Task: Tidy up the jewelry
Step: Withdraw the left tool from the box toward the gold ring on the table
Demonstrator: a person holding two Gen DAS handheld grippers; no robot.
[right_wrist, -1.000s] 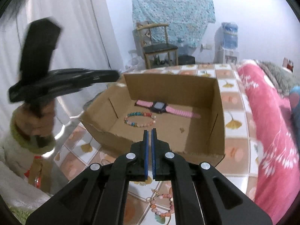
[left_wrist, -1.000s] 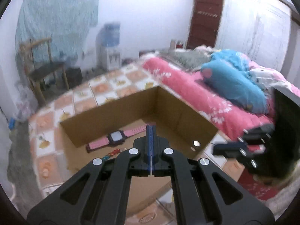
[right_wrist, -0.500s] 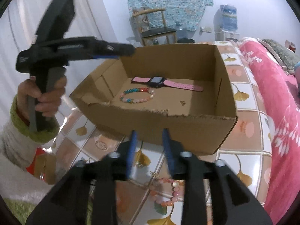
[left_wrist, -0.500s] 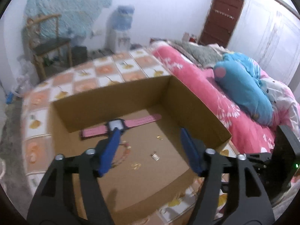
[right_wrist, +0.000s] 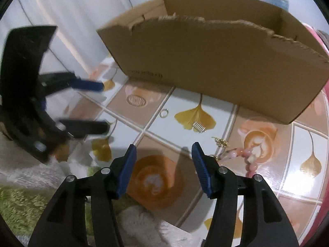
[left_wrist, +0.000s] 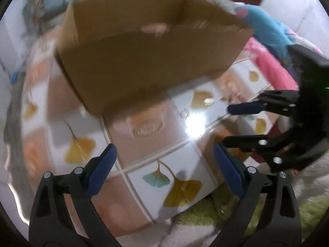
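Your left gripper (left_wrist: 164, 156) hangs over the tiled tabletop (left_wrist: 144, 177) in front of the cardboard box (right_wrist: 216, 61). Its jaws have just been opening and stand wide apart, nothing between them. Your right gripper (right_wrist: 163, 154) also sits in front of the box. Its jaws have just been opening, part way apart, only bare tile between them.

Jewelry, all outside the box:
- small ring (right_wrist: 164, 113), just in front of the near wall
- small silver comb-like piece (right_wrist: 199, 126), right of the ring
- gold piece (right_wrist: 221, 142), further from the box
- pink bead bracelet (right_wrist: 245, 154), beside the right finger.

The left view is blurred; box contents unreadable.
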